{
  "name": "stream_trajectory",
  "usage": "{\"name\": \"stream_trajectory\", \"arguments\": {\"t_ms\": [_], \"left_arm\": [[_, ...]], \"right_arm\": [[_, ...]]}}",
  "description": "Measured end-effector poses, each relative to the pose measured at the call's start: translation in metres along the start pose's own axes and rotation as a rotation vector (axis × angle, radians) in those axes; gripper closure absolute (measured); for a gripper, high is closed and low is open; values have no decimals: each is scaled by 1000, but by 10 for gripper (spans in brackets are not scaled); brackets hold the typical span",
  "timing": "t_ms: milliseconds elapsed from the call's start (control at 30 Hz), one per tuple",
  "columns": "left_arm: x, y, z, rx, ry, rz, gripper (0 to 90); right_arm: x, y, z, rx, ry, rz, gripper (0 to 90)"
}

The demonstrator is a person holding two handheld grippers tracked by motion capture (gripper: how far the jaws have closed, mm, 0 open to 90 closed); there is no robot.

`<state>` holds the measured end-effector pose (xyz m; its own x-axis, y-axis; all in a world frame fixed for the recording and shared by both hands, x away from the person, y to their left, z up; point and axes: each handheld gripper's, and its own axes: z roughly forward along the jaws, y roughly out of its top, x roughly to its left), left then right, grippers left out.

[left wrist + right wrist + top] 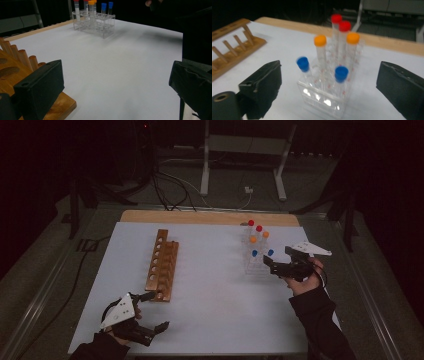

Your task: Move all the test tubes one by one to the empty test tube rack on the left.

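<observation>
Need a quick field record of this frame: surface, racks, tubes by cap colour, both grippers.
surface: white table top, wooden edge at the far side
clear rack: far right of the table, holds six capped tubes
caps: two red, two orange, two blue
wooden rack: left of centre, no tubes seen in it
right gripper: open, beside the clear rack, nothing between the jaws
left gripper: open, near the wooden rack's near end, holding nothing
</observation>
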<state>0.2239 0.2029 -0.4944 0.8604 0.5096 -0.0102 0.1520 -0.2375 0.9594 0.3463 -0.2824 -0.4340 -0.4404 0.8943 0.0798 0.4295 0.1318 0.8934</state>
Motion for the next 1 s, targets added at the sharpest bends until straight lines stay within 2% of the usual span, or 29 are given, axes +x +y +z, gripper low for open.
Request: {"name": "stream_trajectory", "arguments": {"t_ms": [67,133,167,200,300,367,400,433,467,567,633,667,733,833,867,1000], "left_arm": [[0,0,0,0,0,0,6],[0,0,0,-1,0,-1,6],[0,0,0,-1,0,-1,6],[0,0,0,-1,-1,-1,6],[0,0,0,0,-2,-1,6],[0,0,0,1,-2,-1,6],[0,0,0,-1,-3,-2,6],[0,0,0,-2,-2,0,6],[0,0,0,-4,-1,-1,6],[0,0,0,-4,1,-2,6],[0,0,0,-5,1,-5,6],[0,0,0,-4,1,-5,6],[0,0,-1,-5,-1,-6,6],[0,0,-1,-6,-2,-7,6],[0,0,-1,-7,-3,-7,6],[0,0,-1,-6,-5,-9,6]], "right_arm": [[-1,-2,2,11,-5,8,110],[-4,-7,8,52,-22,26,156],[-4,-7,8,52,-22,26,156],[-4,-9,13,88,-37,27,181],[-3,-12,18,119,-53,20,216],[-3,-14,22,153,-62,19,276],[-2,-15,26,170,-67,16,349],[-2,-15,26,170,-67,16,349],[-1,-15,29,176,-74,9,416],[-1,-15,32,188,-78,13,460],[-2,-14,36,195,-89,23,535],[-2,-14,36,195,-89,23,535],[-3,-13,39,199,-79,34,610],[-4,-13,40,198,-69,45,654],[-4,-12,42,197,-82,34,724],[-3,-12,44,203,-87,24,750]]}}
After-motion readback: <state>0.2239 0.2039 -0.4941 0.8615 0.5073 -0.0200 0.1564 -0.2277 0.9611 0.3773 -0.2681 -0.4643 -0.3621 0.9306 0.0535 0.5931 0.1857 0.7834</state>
